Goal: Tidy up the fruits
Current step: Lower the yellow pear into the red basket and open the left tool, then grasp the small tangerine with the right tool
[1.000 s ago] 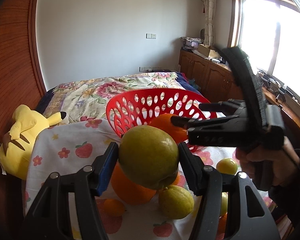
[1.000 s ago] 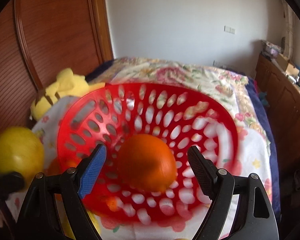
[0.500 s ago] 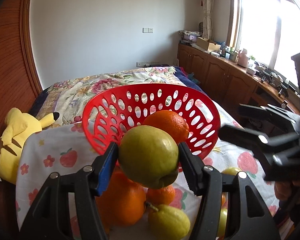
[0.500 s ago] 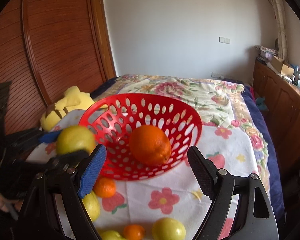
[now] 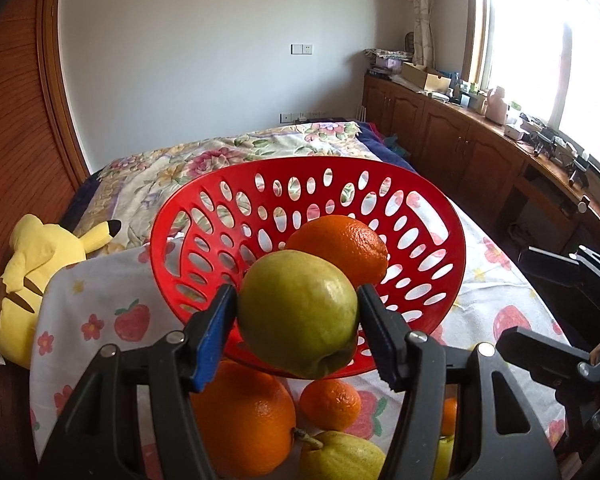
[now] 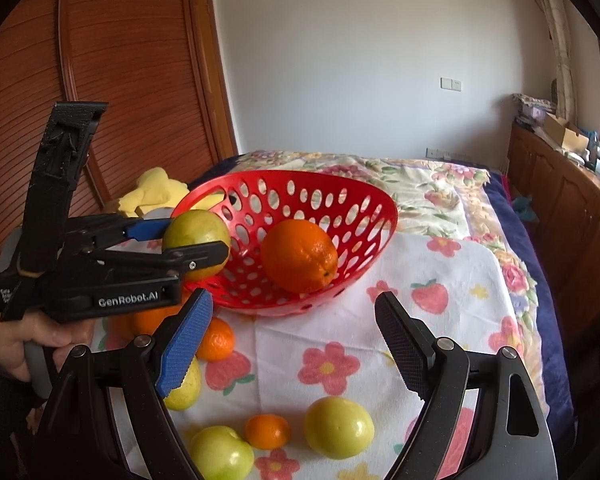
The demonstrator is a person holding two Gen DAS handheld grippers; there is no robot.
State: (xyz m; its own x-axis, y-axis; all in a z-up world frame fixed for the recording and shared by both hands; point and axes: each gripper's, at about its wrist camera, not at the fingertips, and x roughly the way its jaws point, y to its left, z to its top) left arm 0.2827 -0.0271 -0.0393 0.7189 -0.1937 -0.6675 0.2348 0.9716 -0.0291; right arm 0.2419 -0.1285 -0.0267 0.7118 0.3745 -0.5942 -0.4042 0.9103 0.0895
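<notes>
My left gripper [image 5: 296, 326] is shut on a green pear [image 5: 298, 314] and holds it in the air at the near rim of the red perforated basket [image 5: 204, 216]. One large orange [image 5: 340, 246] lies in the basket. In the right wrist view the same pear [image 6: 196, 234] sits at the basket's [image 6: 352, 196] left rim, with the orange [image 6: 298, 256] inside. My right gripper [image 6: 292, 344] is open and empty, pulled back above the cloth in front of the basket.
Loose fruit lies on the flowered cloth [image 6: 440, 280]: a large orange [image 5: 244, 420], a small orange [image 5: 330, 404], a pear [image 5: 340, 456], yellow-green fruits [image 6: 336, 426] [image 6: 220, 454] and a small orange [image 6: 268, 432]. A yellow plush toy [image 5: 32, 264] lies left. Wooden cabinets [image 5: 460, 148] stand right.
My right gripper has let go of the orange in the basket and pulled back toward me. My left gripper has carried the pear closer to the basket's near rim.
</notes>
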